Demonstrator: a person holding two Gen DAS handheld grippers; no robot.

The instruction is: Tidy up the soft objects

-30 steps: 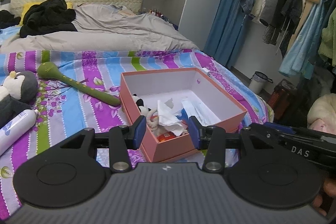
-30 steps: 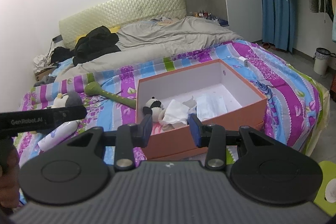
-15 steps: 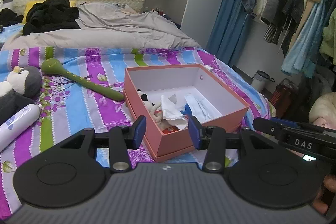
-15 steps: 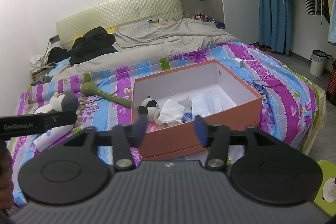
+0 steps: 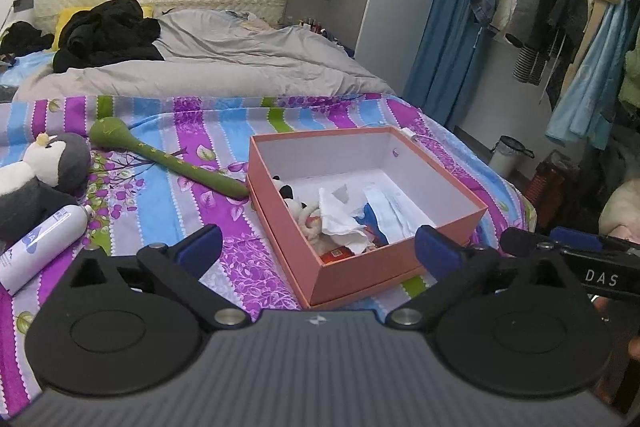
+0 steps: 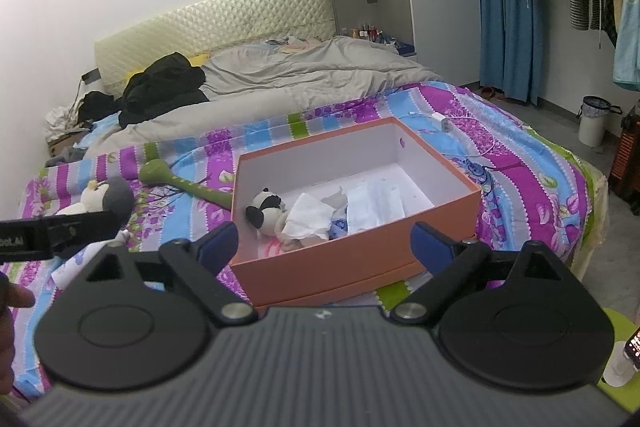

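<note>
Left wrist view: your left claw point(image 5: 318, 251) hangs above the near corner of the orange box point(image 5: 352, 281), jaws spread wide and just opened, with nothing between them.
Right wrist view: your right claw point(image 6: 324, 245) hangs over the box's near long wall point(image 6: 328, 267), jaws likewise wide apart and just opened, also empty.
Landmark: the orange box sits open on the striped bedspread point(image 5: 168, 203), near the foot of the bed.
Inside the box: a small panda plush point(image 6: 266, 213) lies at the left end; a crumpled white tissue point(image 6: 308, 219) rests against it, and a flat white packet point(image 6: 374, 205) lies to the right of that. The far half of the box floor is bare.
Outside the box, left of it: a green stick-shaped soft toy point(image 5: 168, 159) lies with its thin end touching the box's left wall. Further left, a grey and white penguin plush point(image 5: 40, 179) sits well apart from the box, with a white bottle point(image 5: 44, 247) just beside it.
Step in hand: I judge you are between pick-ups, both claws free and facing the box, with soft things left out on the bedspread.
Next move: the green toy looks the nearest candidate. Swing your left claw to the left of the box, lower it across the toy's thin stem, close gently, then carry it over the wall into the bare far half.
Caution: the penguin is bulky; grip a narrow part, since the body may outsize the jaws. The bottle looks hard, so I would leave it.
</note>
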